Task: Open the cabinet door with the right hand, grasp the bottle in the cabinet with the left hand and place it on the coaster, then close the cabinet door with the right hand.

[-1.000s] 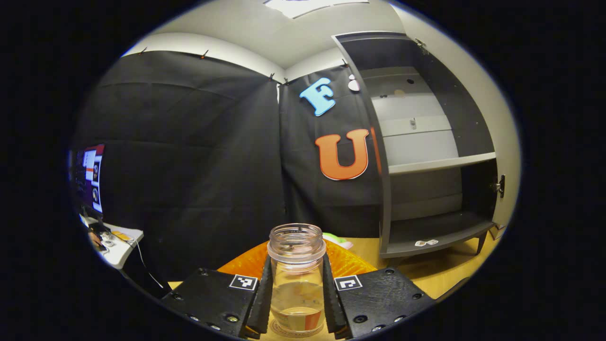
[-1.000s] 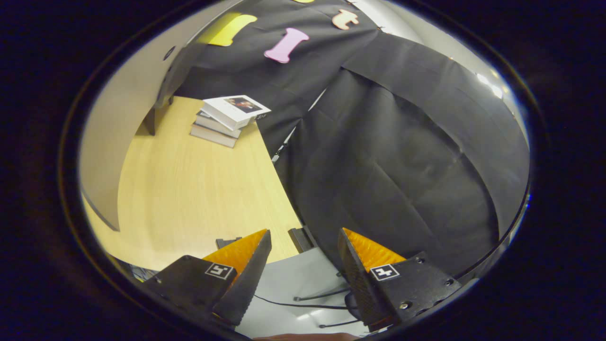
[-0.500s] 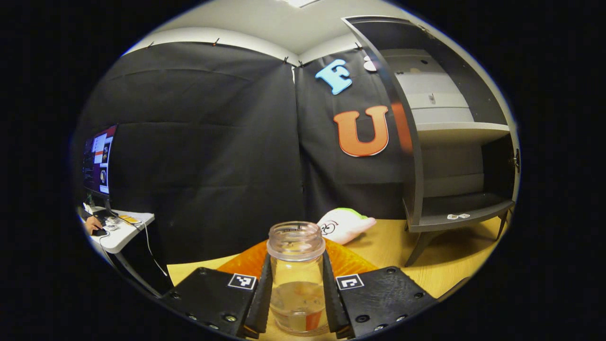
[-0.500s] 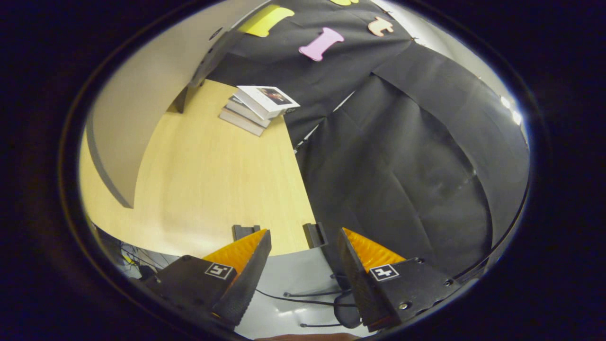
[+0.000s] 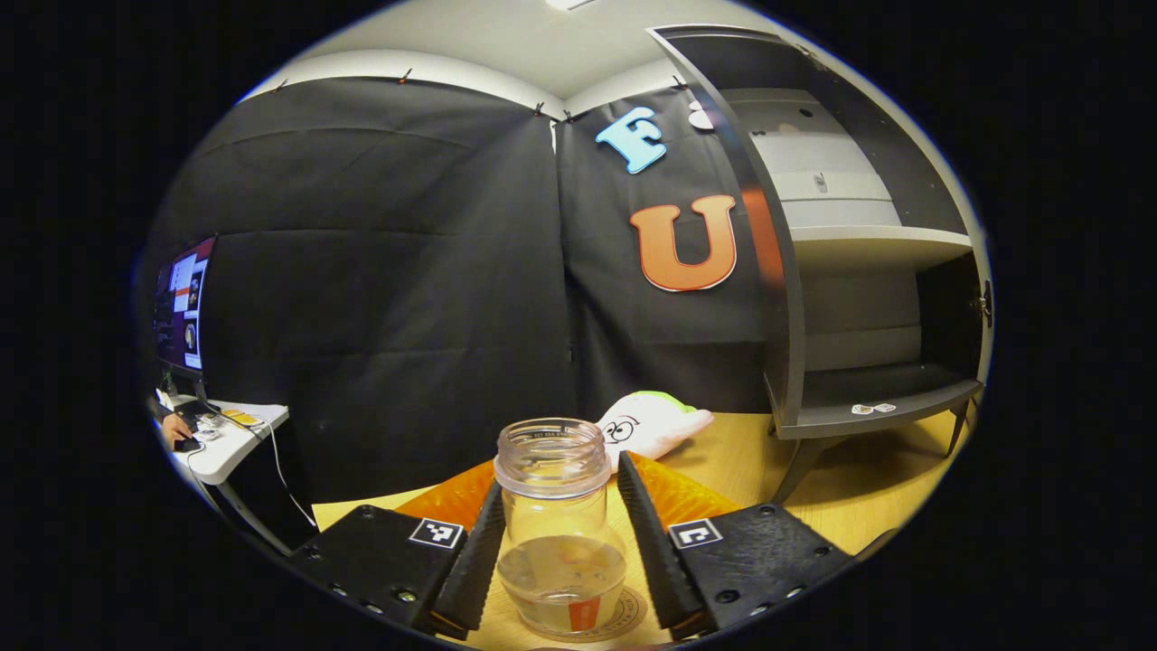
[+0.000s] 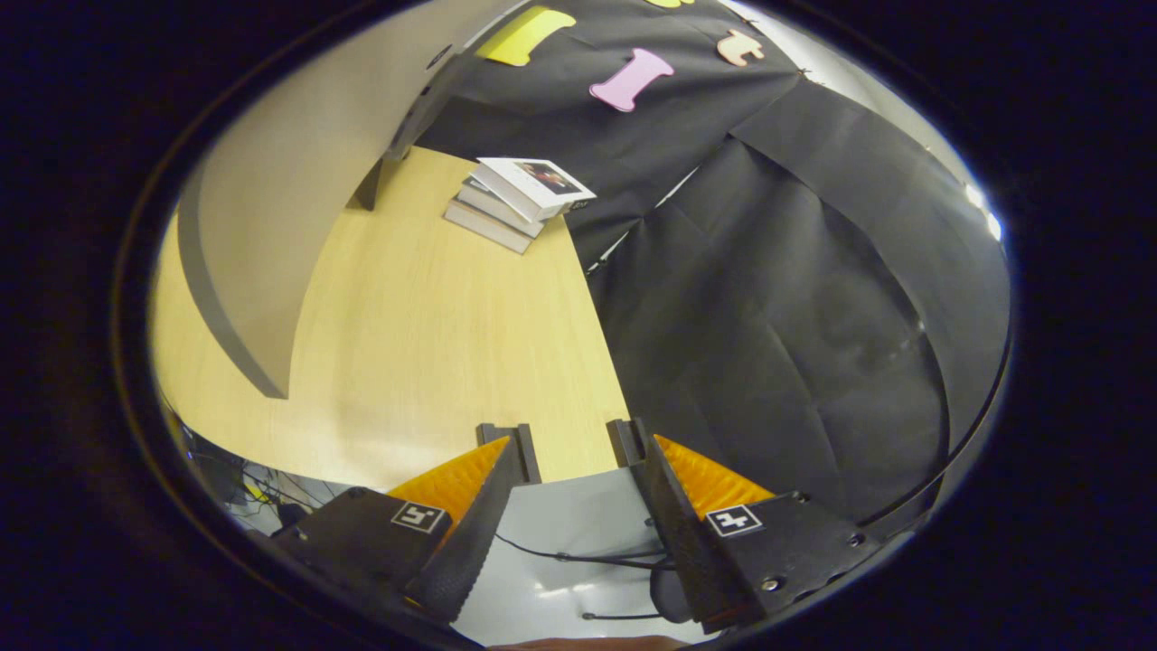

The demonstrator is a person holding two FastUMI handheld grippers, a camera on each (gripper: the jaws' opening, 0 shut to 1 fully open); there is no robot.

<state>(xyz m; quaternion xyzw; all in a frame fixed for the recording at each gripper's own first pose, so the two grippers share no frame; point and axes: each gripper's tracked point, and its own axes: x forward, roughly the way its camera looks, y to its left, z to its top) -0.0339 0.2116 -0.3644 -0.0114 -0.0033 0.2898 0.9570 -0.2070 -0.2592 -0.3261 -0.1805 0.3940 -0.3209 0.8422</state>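
A clear glass bottle (image 5: 560,542) with a little liquid and no lid stands upright on a round coaster (image 5: 631,617) on the wooden table. My left gripper (image 5: 560,477) is open around it, one finger on each side with a small gap to the glass. The grey cabinet (image 5: 872,271) stands at the right of the left gripper view with its door swung open and its shelves bare. In the right gripper view the open cabinet door (image 6: 262,226) is the grey panel at the left. My right gripper (image 6: 581,445) is open and holds nothing, hovering over the table's near edge.
A white and green plush toy (image 5: 655,423) lies behind the bottle, near the cabinet's foot. A stack of books (image 6: 520,199) sits at the table's far end. A side desk with a monitor (image 5: 181,312) stands at the left. Cables lie on the floor below the table edge.
The left gripper's fingers have spread apart and let go of the bottle, which now stands on the coaster. The right gripper has drifted slightly, still open.
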